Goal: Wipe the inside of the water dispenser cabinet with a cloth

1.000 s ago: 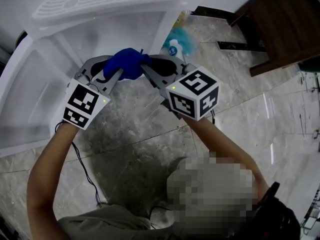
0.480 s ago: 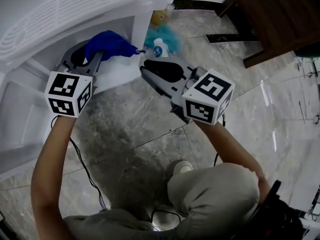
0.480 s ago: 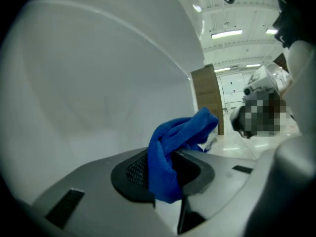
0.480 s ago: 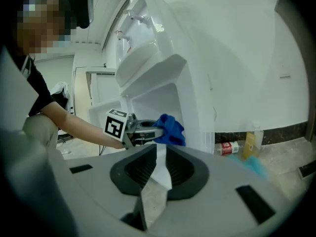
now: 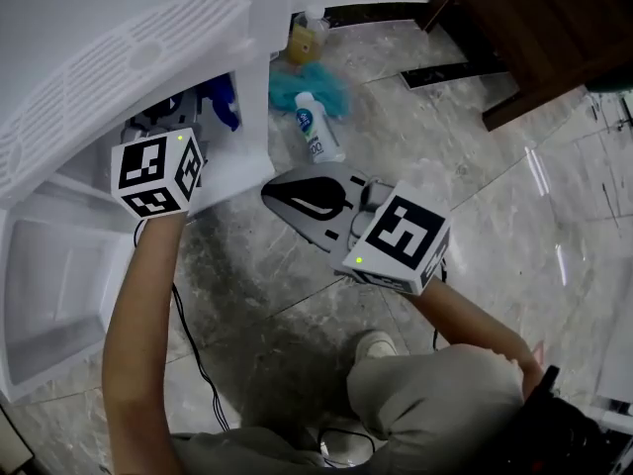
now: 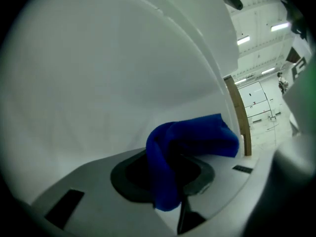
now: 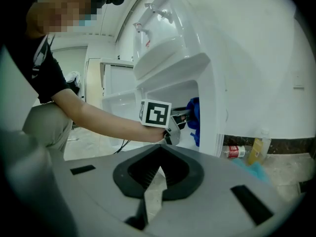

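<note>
Left gripper (image 5: 176,117) is clamped on the blue cloth (image 6: 190,139) and reaches into the cabinet (image 5: 253,87) opening, cloth near its right wall. Right gripper (image 5: 277,196), jaws together and empty, hovers outside above the floor (image 5: 297,305)

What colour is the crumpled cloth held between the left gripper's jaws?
Deep blue, with no pattern. The crumpled cloth shows best in the left gripper view.
</note>
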A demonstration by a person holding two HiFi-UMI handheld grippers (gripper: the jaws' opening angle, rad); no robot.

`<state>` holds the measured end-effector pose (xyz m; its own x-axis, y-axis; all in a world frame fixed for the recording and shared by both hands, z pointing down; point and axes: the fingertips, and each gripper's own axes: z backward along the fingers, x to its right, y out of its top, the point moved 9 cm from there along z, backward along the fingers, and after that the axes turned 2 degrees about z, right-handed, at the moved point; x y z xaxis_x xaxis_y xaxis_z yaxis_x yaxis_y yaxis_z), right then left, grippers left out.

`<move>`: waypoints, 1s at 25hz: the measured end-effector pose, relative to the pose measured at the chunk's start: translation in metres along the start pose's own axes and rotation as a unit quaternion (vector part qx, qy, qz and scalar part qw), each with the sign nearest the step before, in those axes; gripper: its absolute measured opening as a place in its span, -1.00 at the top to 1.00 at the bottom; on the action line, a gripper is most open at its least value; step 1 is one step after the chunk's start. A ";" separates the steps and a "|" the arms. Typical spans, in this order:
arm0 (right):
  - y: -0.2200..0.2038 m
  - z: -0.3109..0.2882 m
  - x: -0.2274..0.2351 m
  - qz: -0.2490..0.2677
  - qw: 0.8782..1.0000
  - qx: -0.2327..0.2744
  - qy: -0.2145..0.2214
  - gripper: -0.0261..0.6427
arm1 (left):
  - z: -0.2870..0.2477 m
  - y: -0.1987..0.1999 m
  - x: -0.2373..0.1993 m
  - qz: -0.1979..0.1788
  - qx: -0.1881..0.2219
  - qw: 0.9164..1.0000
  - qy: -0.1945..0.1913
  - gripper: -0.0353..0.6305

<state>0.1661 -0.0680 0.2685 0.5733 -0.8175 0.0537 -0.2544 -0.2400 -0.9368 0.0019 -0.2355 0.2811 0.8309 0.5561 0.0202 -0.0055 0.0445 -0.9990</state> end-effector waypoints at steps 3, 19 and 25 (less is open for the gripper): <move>-0.006 0.000 -0.002 -0.001 0.999 -0.027 0.024 0.93 | -0.018 -0.004 -0.004 -0.009 0.008 1.000 0.009 0.61; -0.027 -0.009 -0.003 -0.035 0.998 -0.033 0.044 0.93 | -0.030 0.034 0.009 0.036 0.118 0.988 0.090 0.67; -0.030 -0.011 -0.007 -0.034 0.997 -0.041 0.047 0.93 | -0.051 0.043 -0.011 0.001 0.099 0.990 0.097 0.67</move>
<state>0.1609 -0.0607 0.2997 0.5168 -0.8424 0.1529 -0.2816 -0.3359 -0.8988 0.0207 -0.2823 0.2354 0.9219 0.3874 -0.0085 -0.0996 0.2156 -0.9714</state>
